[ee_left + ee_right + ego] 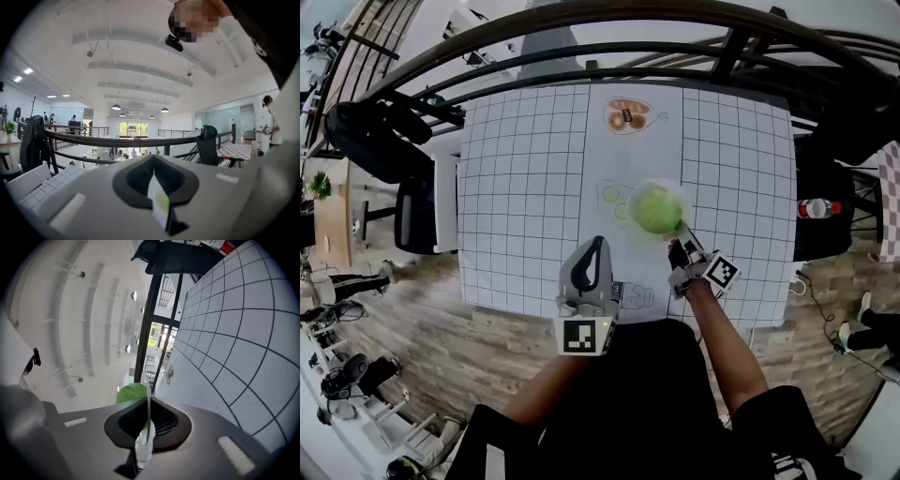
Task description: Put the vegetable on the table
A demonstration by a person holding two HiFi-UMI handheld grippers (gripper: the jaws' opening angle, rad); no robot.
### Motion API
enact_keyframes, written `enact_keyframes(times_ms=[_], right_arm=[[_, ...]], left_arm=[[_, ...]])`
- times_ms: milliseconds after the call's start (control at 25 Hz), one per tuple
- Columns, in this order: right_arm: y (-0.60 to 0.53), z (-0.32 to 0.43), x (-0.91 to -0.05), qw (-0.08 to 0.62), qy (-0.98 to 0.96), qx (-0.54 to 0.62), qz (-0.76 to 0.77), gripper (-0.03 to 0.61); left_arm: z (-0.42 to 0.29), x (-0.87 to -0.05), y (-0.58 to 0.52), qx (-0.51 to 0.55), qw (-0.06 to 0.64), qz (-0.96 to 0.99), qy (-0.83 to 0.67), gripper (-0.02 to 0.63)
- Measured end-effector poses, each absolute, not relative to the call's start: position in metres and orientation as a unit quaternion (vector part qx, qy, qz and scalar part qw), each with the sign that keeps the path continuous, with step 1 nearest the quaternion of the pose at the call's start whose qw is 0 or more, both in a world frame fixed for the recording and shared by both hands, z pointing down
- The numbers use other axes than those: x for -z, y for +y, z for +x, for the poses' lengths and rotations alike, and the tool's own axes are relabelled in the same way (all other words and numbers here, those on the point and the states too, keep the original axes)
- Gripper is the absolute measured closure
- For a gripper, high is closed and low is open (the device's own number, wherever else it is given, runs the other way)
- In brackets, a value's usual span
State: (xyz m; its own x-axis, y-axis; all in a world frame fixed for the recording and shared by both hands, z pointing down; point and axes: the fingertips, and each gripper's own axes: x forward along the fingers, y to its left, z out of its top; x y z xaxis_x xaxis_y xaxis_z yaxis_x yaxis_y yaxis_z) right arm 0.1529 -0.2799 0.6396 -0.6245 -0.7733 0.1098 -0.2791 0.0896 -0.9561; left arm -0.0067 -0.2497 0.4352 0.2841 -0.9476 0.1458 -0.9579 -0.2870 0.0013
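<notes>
A round green vegetable [657, 209] sits in a clear bowl [677, 192] over the middle of the white gridded table [525, 187]. My right gripper [683, 245] is shut on the bowl's near rim. In the right gripper view the clear rim [147, 404] runs edge-on between the jaws, with the green vegetable [130, 393] behind it and the table [243, 333] tilted at the right. My left gripper [593, 251] hovers at the table's near edge, tilted up and shut, holding nothing. Its own view shows mostly ceiling and a corner of the table [51, 185].
Two pale green slices [609, 194] lie left of the bowl. An orange picture [628, 115] is at the far side, and a line drawing [637, 296] at the near edge. A black chair [370, 141] stands left, a red bottle [817, 208] right. A dark railing [581, 28] curves behind.
</notes>
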Motion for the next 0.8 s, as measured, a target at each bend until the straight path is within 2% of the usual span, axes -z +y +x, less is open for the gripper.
enact_keyframes(times_ms=[160, 480, 800], right_arm=[[-0.288, 0.155, -0.675, 0.210, 0.695, 0.578, -0.372, 0.569], [-0.291, 0.159, -0.739, 0.176, 0.654, 0.632, -0.378, 0.569], [-0.300, 0.146, -0.760, 0.195, 0.617, 0.661, -0.380, 0.565]], left_arm=[[-0.004, -0.443, -0.254, -0.076, 0.067, 0.799, -0.592, 0.606], [-0.005, -0.451, -0.256, -0.087, 0.067, 0.794, -0.599, 0.606], [-0.017, -0.458, -0.252, -0.086, 0.088, 0.776, -0.618, 0.606]])
